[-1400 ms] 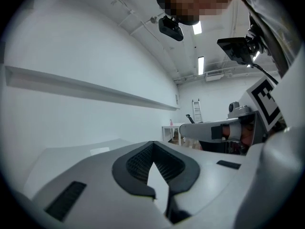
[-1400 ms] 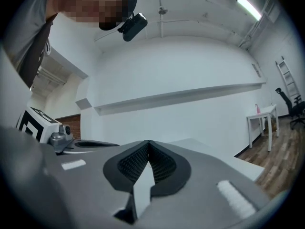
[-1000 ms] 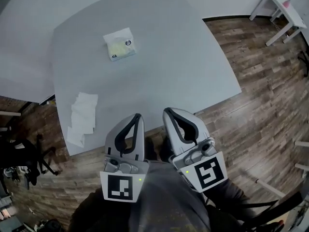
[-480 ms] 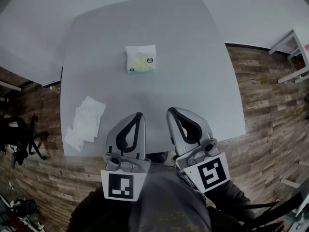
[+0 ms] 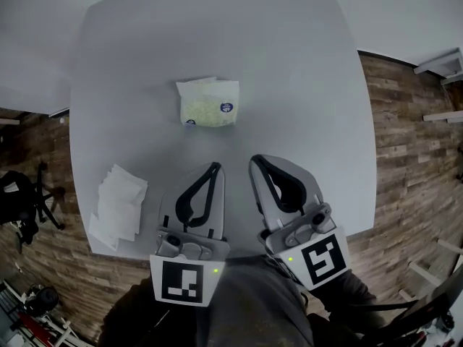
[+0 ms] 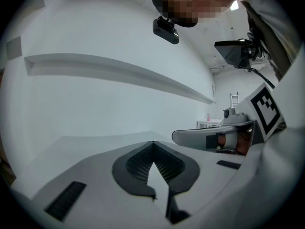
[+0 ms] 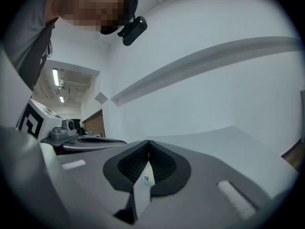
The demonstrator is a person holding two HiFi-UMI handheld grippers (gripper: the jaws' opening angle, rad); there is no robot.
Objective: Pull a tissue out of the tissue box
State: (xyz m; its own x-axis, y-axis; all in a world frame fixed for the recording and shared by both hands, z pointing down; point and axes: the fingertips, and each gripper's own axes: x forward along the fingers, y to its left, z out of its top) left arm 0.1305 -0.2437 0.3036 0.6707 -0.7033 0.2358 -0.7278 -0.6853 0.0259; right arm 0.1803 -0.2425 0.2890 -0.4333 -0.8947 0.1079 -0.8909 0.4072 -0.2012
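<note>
A soft pale-yellow tissue pack (image 5: 207, 102) with a small blue label lies flat on the grey table (image 5: 304, 71), a white tissue showing at its top. My left gripper (image 5: 215, 167) and right gripper (image 5: 254, 159) hang side by side over the table's near part, a short way in front of the pack and apart from it. Both are shut with nothing held. In the left gripper view the left gripper (image 6: 152, 143) has its jaws meeting at the tip. The right gripper (image 7: 148, 142) looks the same, and a sliver of the pack (image 7: 145, 181) shows through the slit behind the tips.
A pile of loose white tissues (image 5: 118, 207) lies at the table's near left corner. Wood floor (image 5: 405, 165) surrounds the table. A black office chair (image 5: 25, 201) stands at the left, white furniture (image 5: 441, 60) at the far right.
Both grippers have moved forward from off the table's edge to over its near part. The pack now lies closer in front of them.
</note>
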